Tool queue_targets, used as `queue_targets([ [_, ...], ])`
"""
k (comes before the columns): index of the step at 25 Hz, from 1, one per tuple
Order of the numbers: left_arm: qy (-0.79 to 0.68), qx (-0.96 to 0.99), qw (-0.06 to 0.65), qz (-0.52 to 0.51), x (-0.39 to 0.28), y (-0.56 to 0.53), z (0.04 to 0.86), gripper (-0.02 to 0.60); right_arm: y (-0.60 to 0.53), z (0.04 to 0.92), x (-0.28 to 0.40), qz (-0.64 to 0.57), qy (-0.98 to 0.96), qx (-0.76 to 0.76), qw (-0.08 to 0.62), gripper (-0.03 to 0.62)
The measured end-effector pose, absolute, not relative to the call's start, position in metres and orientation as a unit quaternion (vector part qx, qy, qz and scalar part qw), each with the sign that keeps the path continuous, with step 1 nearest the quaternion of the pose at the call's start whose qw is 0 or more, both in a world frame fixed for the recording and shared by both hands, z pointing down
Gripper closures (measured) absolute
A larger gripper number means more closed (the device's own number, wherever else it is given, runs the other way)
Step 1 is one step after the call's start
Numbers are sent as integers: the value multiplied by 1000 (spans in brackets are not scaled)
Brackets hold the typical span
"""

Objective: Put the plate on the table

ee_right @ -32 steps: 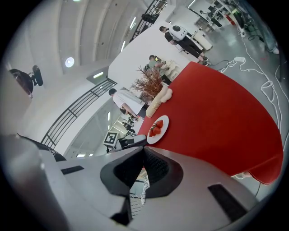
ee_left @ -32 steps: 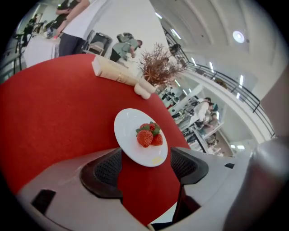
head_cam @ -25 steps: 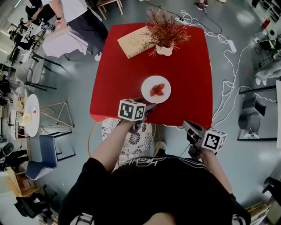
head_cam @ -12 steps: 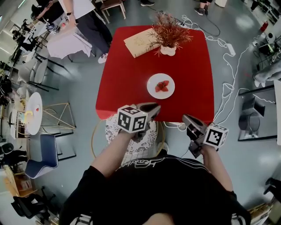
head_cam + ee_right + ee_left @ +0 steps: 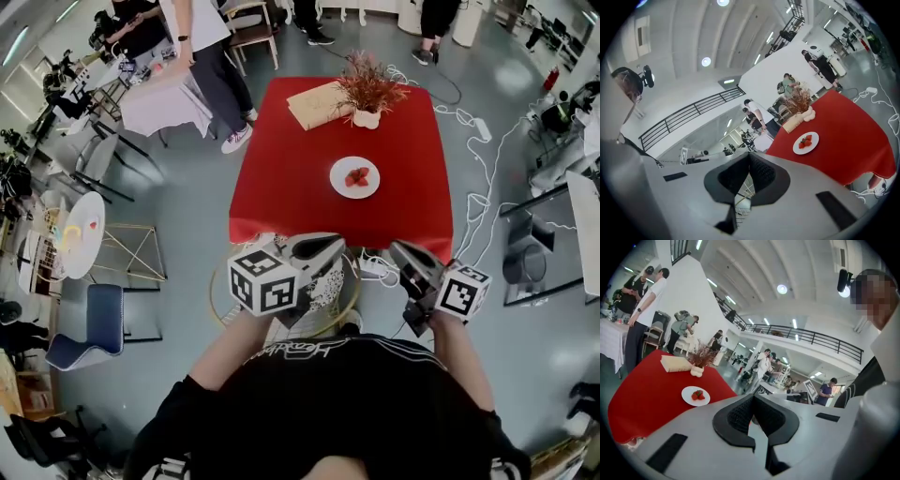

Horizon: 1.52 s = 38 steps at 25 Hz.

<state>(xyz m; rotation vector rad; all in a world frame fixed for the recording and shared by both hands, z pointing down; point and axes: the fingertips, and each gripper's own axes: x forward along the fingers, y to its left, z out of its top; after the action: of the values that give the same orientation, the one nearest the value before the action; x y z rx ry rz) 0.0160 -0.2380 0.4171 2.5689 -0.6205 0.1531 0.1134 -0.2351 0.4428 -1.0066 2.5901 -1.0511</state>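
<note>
The plate (image 5: 339, 177) lies flat on the red table (image 5: 281, 159), near its middle and apart from the plant (image 5: 367, 89) at the far edge. It is white, round and shallow, with strawberries (image 5: 356, 177) at its centre. The placing looks done. The left gripper (image 5: 326, 244) has just been closing its jaws on nothing, and they now meet. The right gripper (image 5: 401, 251) is pressed together, empty. Both hang well short of the table; the next move need only keep clear.
</note>
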Motion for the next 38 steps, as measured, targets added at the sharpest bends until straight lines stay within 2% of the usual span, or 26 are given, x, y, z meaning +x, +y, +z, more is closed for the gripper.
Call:
queue_targets([
  [6, -238, 941, 240, 26, -17, -162, 391, 574, -161, 404, 85, -276, 898, -336, 71, 586],
  [19, -222, 951, 213, 25, -64, -26, 378, 574, -14, 376, 24, -241, 910, -327, 82, 586],
  [31, -190, 957, 219, 18, -68, 15, 382, 574, 19, 396, 5, -243, 909, -336, 41, 586],
  [38, -189, 955, 226, 24, -65, 10, 386, 574, 20, 409, 4, -266, 905, -328, 48, 586],
])
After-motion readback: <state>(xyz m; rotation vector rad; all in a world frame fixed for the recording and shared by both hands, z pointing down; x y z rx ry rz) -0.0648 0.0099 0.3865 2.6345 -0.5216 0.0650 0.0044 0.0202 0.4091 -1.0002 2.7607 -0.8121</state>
